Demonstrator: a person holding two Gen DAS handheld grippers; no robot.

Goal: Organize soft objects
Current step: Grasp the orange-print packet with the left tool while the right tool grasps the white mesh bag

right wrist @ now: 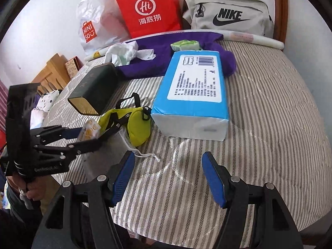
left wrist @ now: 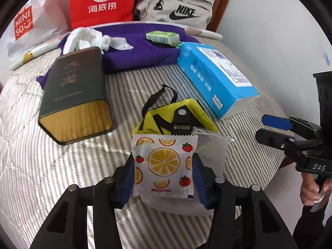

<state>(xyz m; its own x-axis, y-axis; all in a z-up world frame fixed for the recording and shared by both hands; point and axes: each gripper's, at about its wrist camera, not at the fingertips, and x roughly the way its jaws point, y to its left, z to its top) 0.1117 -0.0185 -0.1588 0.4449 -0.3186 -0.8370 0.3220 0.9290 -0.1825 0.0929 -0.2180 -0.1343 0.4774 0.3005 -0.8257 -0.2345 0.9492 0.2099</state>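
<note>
The fruit-print packet (left wrist: pixel 164 166) covers the near edge of the yellow pouch (left wrist: pixel 186 112), the Haidilao bag (left wrist: pixel 101 2) and Miniso bag (left wrist: pixel 31 25) run off the top and left of the left wrist view, and the gold lettering on the dark tin (left wrist: pixel 72 87) is unreadable.

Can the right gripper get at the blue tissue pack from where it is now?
Probably yes. The right gripper is open and holds nothing, and only bare striped bedcover lies between it and the blue tissue pack. The yellow pouch sits off to the side.
</note>
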